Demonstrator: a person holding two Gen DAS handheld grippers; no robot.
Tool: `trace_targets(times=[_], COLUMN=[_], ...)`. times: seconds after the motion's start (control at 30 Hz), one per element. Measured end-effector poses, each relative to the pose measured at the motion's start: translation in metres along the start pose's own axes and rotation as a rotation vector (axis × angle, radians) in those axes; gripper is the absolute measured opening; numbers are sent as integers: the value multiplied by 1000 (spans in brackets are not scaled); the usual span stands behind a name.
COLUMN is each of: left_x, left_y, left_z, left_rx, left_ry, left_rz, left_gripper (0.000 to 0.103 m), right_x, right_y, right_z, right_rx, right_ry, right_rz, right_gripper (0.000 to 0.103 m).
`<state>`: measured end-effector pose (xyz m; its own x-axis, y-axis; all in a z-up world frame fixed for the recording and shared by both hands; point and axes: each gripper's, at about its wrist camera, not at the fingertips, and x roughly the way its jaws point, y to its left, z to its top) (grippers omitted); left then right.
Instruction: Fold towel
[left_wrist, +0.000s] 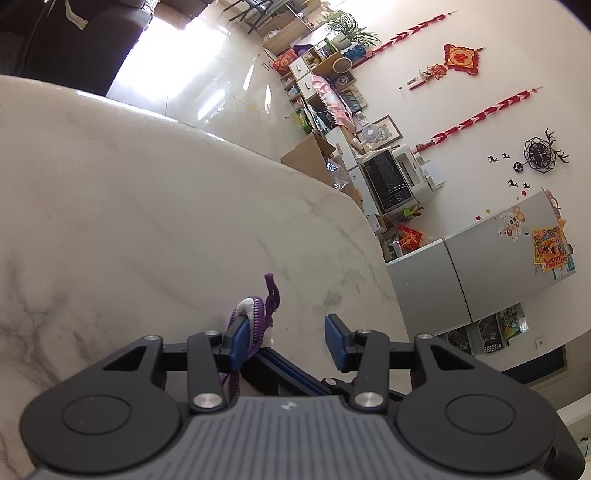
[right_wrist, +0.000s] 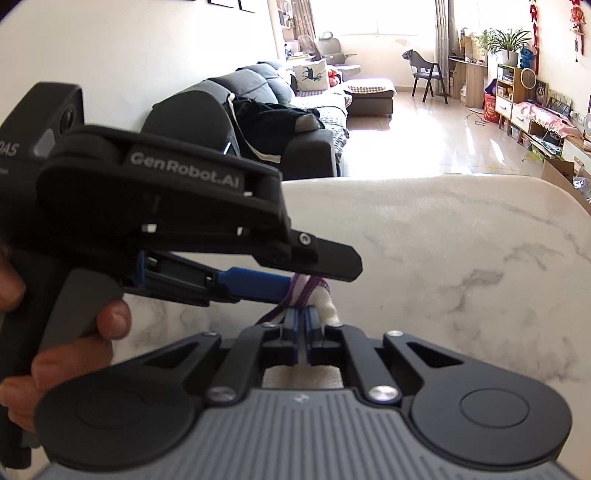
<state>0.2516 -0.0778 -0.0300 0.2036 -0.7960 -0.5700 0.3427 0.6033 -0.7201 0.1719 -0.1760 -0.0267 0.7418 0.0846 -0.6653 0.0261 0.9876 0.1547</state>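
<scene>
Above the marble bench (right_wrist: 461, 229), the right claw (right_wrist: 303, 332) pinches the towel (right_wrist: 325, 302) corner; the half-open left claw (left_wrist: 288, 341) sits alongside, cloth against one finger.

floor (right_wrist: 424, 147) glossy, sunlit | sofa (right_wrist: 266, 110) grey | wall (left_wrist: 480, 122) white — window perhaps overexposed

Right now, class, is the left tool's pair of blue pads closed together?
No: the left tool stands open, a clear gap between its pads.
</scene>
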Motion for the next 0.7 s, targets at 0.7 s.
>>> trace_targets(times=[0.7], left_x=[14], left_y=[8], left_z=[6], left_rx=[-55], left_ry=[-13], left_rz=[-50], left_gripper=[47], right_x=[-3], right_y=[0], right_z=[-2], right_rx=[9], right_ry=[-5], right_rz=[33], right_gripper=[6])
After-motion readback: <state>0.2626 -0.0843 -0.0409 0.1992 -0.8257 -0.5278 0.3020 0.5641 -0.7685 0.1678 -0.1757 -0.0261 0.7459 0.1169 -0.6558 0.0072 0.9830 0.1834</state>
